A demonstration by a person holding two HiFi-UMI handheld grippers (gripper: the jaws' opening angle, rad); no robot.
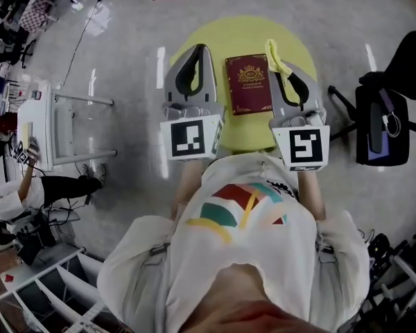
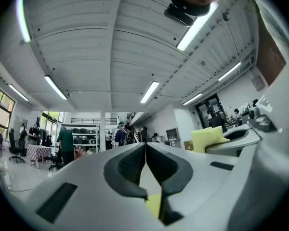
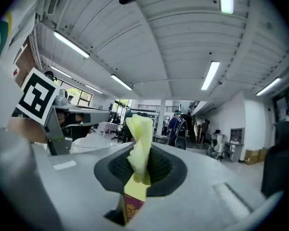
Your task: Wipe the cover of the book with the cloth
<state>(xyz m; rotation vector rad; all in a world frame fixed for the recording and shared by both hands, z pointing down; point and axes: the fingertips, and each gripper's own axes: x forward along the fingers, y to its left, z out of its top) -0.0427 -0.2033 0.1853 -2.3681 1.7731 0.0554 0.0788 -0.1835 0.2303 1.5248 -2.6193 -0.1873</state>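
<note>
A maroon book (image 1: 248, 84) with a gold crest lies closed on the round yellow table (image 1: 194, 37). Both grippers are held up level, high above the table. My right gripper (image 1: 279, 66) is shut on a yellow cloth (image 1: 276, 55), and a twisted end of it sticks out past the tips. In the right gripper view the cloth (image 3: 139, 138) stands up between the pads of that gripper (image 3: 142, 150), with the book (image 3: 130, 208) far below. My left gripper (image 1: 199, 48) is shut with nothing in it. In its own view the left gripper (image 2: 145, 144) shows its jaws meeting.
A black office chair (image 1: 385, 116) stands right of the table. A white frame table (image 1: 48, 127) and a seated person (image 1: 14, 200) are at the left. White racks (image 1: 48, 290) sit at the lower left. Grey floor surrounds the table.
</note>
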